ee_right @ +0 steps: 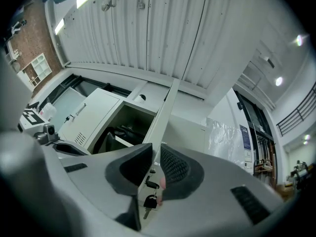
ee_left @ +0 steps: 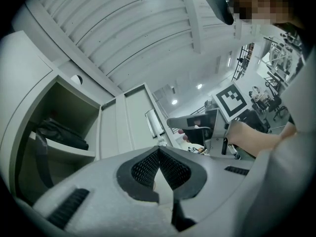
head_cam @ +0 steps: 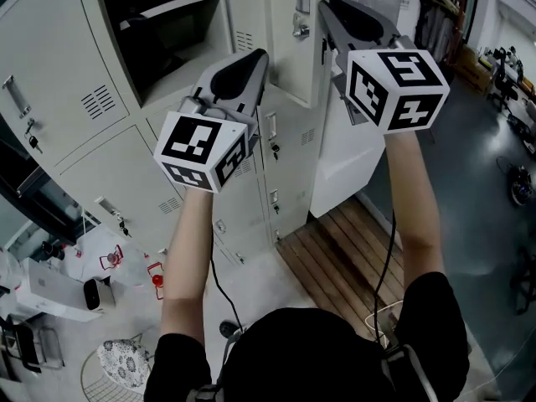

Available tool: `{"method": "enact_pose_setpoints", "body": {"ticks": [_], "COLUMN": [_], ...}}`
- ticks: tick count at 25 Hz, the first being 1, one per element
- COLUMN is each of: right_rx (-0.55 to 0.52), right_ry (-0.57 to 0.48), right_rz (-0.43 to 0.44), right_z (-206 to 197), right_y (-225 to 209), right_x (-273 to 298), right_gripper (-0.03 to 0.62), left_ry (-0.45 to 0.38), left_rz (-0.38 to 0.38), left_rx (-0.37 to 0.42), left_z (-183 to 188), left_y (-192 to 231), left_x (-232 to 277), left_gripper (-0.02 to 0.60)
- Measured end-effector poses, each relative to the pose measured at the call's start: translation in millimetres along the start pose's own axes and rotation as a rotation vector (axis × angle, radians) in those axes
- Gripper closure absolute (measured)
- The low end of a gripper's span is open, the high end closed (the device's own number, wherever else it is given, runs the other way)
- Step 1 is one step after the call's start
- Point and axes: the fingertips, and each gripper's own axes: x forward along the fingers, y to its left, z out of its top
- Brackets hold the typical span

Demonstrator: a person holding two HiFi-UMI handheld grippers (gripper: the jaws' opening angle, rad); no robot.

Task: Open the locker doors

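- The right gripper [ee_right: 155, 149] is held high at the free edge of the upper door [ee_right: 165, 112]. Its pads appear closed onto that edge, just beside the key [ee_right: 148, 200] hanging in the lock. This is presumably so that the door can be swung by its edge rather than by a handle.
- The left gripper [ee_left: 158, 149] is held beside it, fingertips pressed together with nothing between them. It seems idle, near the shut lockers [head_cam: 126, 170].
- The door is already swung out from its locker [ee_right: 123, 127], whose dark inside is exposed.
- The door's long axis is upright, and the gripped edge is pointed away from the frame, toward the person.
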Motion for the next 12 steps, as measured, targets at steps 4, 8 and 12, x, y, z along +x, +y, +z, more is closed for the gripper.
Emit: {"method": "enact_pose_setpoints", "body": {"ticks": [4,8,12], "right_rx": [0.004,0.012,0.017], "right_ry": [0.017,0.033,0.048], "right_rz": [-0.028,-0.057,-0.077], "right_z": [-7.9,-15.6,-23.7], "right_y": [-14.0,-28.2,-38.0], "right_x": [2.7,5.3,8.5], "right_gripper": [0.557,0.56,0.577], "left_ry": [0.004,0.003,0.002], "left_rz": [-0.005,-0.008,-0.013], "left_rx": [-0.001,-0.001,0.002], "left_z": [-2.6,-2.3,-3.0], "left_y": [-1.3,-3.3,-5.0], "left_x": [3.0,5.8,7.8], "left_gripper": [0.566,0.566,0.566]}}
